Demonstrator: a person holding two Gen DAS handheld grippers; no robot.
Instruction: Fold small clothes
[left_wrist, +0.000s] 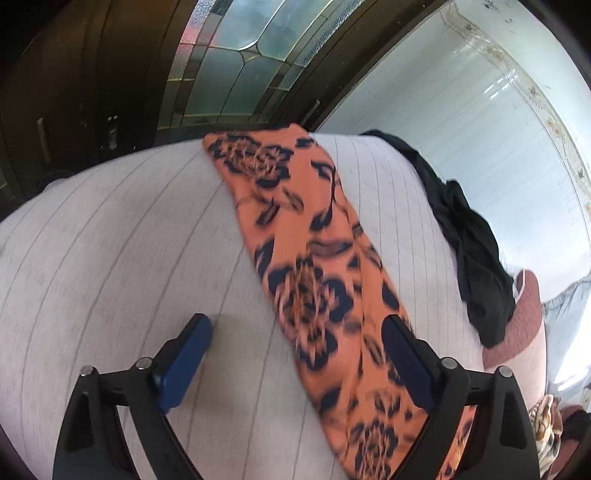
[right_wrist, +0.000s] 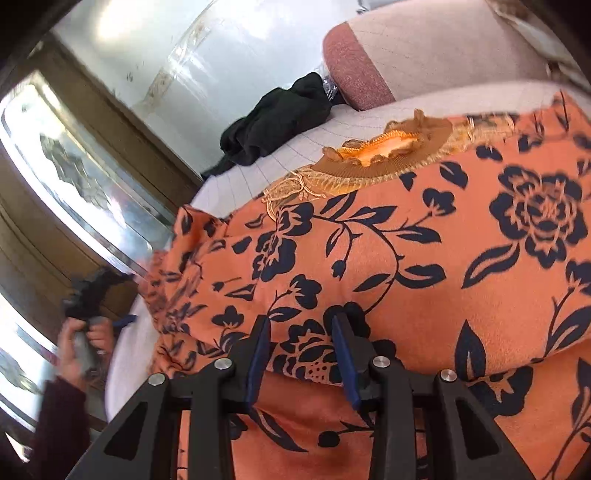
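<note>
An orange garment with dark navy flowers (right_wrist: 424, 266) lies spread on a pale striped cushion (left_wrist: 110, 240). Its knitted, ruffled collar (right_wrist: 384, 155) points toward the far side. In the left wrist view one long sleeve (left_wrist: 306, 258) stretches away across the cushion. My left gripper (left_wrist: 295, 339) is open and empty, just above the near part of that sleeve, with its right finger over the cloth. My right gripper (right_wrist: 301, 343) hovers over the garment's body with its jaws apart and nothing between them. The left hand and its gripper (right_wrist: 88, 332) show blurred at the left in the right wrist view.
A crumpled black garment (left_wrist: 469, 236) lies at the cushion's far edge, also in the right wrist view (right_wrist: 277, 114). A reddish armrest (right_wrist: 354, 70) stands beyond it. A dark wooden door with leaded glass (left_wrist: 236, 62) and a white tiled wall (left_wrist: 461, 122) are behind.
</note>
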